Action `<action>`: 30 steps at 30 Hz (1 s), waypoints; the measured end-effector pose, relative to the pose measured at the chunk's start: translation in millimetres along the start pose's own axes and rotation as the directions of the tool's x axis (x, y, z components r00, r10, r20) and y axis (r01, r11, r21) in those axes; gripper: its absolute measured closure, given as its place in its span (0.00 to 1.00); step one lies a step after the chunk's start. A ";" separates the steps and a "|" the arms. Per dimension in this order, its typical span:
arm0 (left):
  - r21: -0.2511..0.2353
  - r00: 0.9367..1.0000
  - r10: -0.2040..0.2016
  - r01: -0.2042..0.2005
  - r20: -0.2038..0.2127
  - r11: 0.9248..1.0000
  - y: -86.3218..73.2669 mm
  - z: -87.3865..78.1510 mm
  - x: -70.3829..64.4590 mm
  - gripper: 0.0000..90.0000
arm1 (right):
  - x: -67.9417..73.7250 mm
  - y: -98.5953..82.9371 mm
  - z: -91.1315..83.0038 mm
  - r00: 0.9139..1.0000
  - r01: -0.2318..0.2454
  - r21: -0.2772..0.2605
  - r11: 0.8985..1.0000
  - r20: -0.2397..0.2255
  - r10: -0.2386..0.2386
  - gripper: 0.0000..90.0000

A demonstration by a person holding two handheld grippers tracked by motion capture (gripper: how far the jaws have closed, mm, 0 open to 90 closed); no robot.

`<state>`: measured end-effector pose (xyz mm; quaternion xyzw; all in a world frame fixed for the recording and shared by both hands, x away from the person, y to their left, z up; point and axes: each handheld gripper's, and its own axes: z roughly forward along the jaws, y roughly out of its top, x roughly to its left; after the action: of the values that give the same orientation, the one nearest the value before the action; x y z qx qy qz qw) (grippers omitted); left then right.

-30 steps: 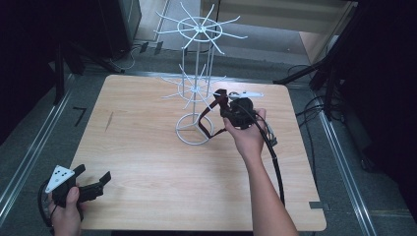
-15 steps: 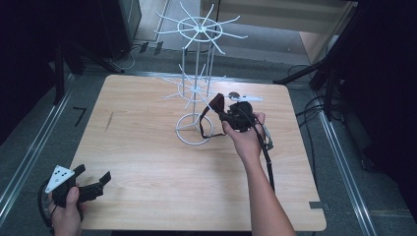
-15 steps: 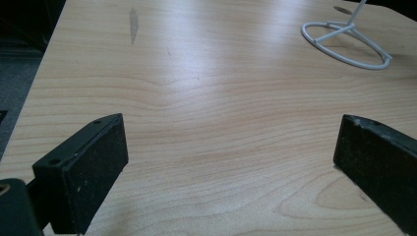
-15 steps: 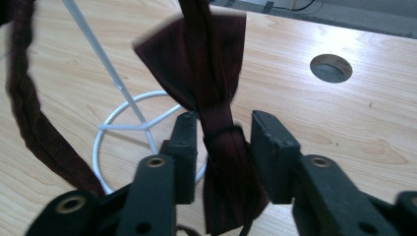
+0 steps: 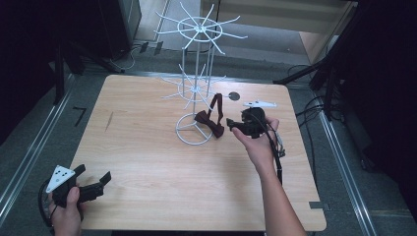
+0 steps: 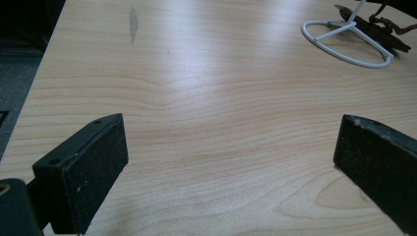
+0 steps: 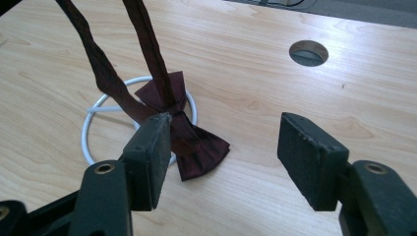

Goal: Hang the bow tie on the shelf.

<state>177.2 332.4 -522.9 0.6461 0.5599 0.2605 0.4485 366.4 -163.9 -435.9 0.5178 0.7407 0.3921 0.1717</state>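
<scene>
Right hand-held gripper (image 7: 223, 157) now stands released beside the bow tie (image 5: 209, 124). Its strap hangs on the white rack (image 5: 195, 88), bow resting on the counter (image 5: 147, 162): hanging appears done. Left hand-held gripper (image 5: 93, 184) open, idle.

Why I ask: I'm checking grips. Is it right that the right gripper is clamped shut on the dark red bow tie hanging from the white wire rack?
Not quite. The right gripper is open, as the right gripper view shows; the bow tie does hang from the rack.

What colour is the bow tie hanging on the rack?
The fabric bow tie is dark maroon, plain with no pattern; the right gripper view shows it best.
</scene>
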 end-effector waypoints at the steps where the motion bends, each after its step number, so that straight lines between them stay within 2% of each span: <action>1: 0.001 1.000 0.001 -0.001 0.000 1.000 0.0 0.0 0.0 0.00 | -2.8 -2.8 -2.1 1.000 -0.002 0.000 1.000 0.005 0.002 0.42; 13: -0.001 1.000 0.002 -0.002 -0.002 1.000 -0.1 -0.1 -0.2 0.00 | -34.6 -34.8 -20.6 0.998 -0.047 0.001 0.999 0.033 0.047 0.41; 18: -0.001 1.000 0.003 -0.003 -0.003 1.000 -0.1 -0.1 -0.3 0.00 | -45.0 -47.9 -29.5 0.997 -0.068 -0.019 0.997 0.042 0.069 0.41; 30: -0.003 1.000 0.002 -0.002 -0.006 1.000 -0.3 -0.1 -0.8 0.00 | -66.5 -78.4 -47.2 0.993 -0.109 -0.028 0.994 0.050 0.110 0.36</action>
<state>176.7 331.7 -523.0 0.6453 0.5602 0.2636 0.4475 312.6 -255.2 -475.7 0.5653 0.7016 0.3968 0.1753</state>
